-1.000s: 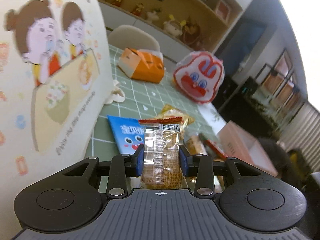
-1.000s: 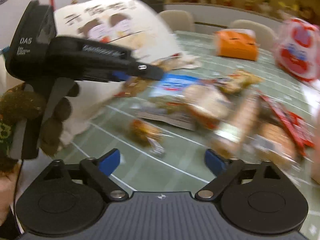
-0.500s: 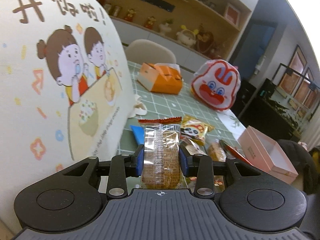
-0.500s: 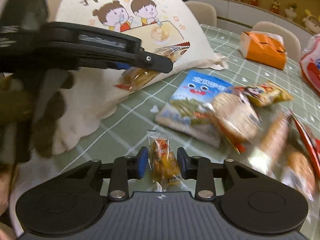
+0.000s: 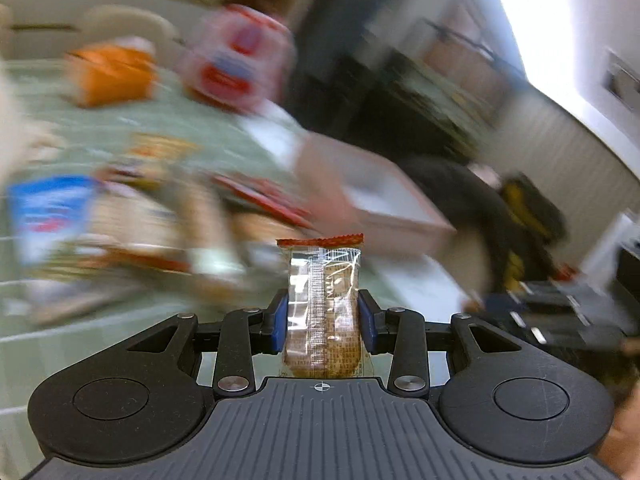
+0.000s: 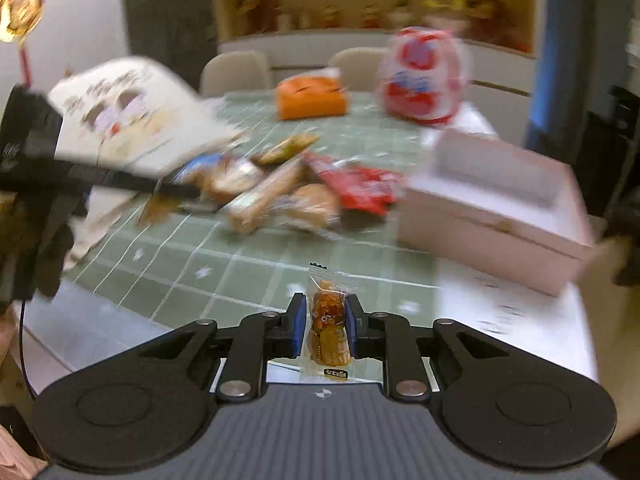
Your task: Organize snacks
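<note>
L gripper (image 5: 322, 318) clamps a clear-wrapped cracker pack (image 5: 322, 304) upright; R gripper (image 6: 325, 326) pinches a small orange candy (image 6: 329, 320), both above table (image 6: 248, 276). Pink box (image 6: 492, 208) ahead, prob. open, blurred.

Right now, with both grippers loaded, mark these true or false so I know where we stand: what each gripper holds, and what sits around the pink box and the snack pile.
1. The left gripper is shut on a clear-wrapped biscuit pack. True.
2. The right gripper is open and holds nothing. False: it is shut on a small orange candy packet.
3. The pink box is open at the top. True.
4. The orange box sits inside the pink box. False: it stands apart, at the far end of the green tablecloth.
5. The snack pile lies on the tablecloth, left of the pink box. True.
</note>
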`<state>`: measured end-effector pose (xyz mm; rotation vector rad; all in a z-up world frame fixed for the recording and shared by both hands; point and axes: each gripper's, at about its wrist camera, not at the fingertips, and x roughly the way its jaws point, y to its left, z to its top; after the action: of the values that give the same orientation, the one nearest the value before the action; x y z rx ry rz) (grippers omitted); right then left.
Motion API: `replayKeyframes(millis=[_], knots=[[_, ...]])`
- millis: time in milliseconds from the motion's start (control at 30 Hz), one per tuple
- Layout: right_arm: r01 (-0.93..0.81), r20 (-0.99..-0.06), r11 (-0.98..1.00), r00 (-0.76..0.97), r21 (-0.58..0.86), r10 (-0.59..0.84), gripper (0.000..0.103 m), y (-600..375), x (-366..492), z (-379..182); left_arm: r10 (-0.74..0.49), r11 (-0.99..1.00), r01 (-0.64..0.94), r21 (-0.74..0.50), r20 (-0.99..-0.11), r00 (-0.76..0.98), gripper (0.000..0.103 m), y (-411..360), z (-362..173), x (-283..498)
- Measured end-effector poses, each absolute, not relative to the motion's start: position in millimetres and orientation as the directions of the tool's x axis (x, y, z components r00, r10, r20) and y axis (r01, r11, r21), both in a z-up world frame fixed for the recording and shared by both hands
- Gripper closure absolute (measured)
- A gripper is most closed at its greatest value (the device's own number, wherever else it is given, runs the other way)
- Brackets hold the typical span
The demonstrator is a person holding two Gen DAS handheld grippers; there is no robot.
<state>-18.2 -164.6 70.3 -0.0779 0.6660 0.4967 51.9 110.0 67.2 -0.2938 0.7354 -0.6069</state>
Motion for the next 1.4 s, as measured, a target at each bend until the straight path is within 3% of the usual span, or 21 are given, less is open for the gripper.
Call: replayKeyframes(millis=[167,333,367,433,533,567,667,800,1100,1267,1400], knots=[[-0.407,-0.488,0.894,0.751,0.188,0.445,0.083,-219,-4,120,-0.64,0.768,0.512,-0.385,-0.471,0.607,0.062,51,124,86],[-0.319,-0.439,0.921,0.811,0.223,0.387,0.081,-256,72,154,-0.699,0.705,0.465,-0.535,-0.416,0.582,0.062,4,149,188],[-0.305,-0.444,0.931,0.819,0.201,0.364,0.076,-260,91,153,-0.701,0.703,0.444,-0.555,-0.435,0.566,0.06,-8,144,216],[-0.252,-0.467,0.955,0.833,0.158,0.297,0.041,-267,122,143,-0.682,0.726,0.393,-0.564,-0.521,0.513,0.059,-38,120,262],[-0.196,-0.473,0.97,0.847,0.146,0.242,0.038,-281,142,118,-0.574,0.817,0.297,-0.494,-0.652,0.495,0.059,-67,71,294],[-0.185,-0.481,0.97,0.843,0.157,0.239,0.038,-288,145,109,-0.565,0.824,0.294,-0.485,-0.66,0.494,0.059,-69,61,296],[-0.184,-0.495,0.968,0.833,0.171,0.246,0.038,-301,140,91,-0.617,0.784,0.34,-0.519,-0.594,0.516,0.059,-57,63,289],[-0.155,-0.502,0.983,0.845,0.1,0.184,0.038,-300,128,87,-0.592,0.801,0.355,-0.483,-0.55,0.588,0.059,-17,81,251],[-0.28,-0.544,0.937,0.763,0.208,0.349,0.031,-227,114,87,-0.314,0.921,0.099,-0.378,-0.565,0.763,0.059,114,63,141],[-0.361,-0.594,0.914,0.699,0.188,0.398,0.031,-154,115,76,-0.292,0.871,0.001,-0.491,-0.516,0.805,0.059,183,46,117],[-0.399,-0.631,0.9,0.655,0.177,0.415,0.031,-105,123,76,-0.318,0.842,-0.028,-0.539,-0.538,0.781,0.064,202,35,120]])
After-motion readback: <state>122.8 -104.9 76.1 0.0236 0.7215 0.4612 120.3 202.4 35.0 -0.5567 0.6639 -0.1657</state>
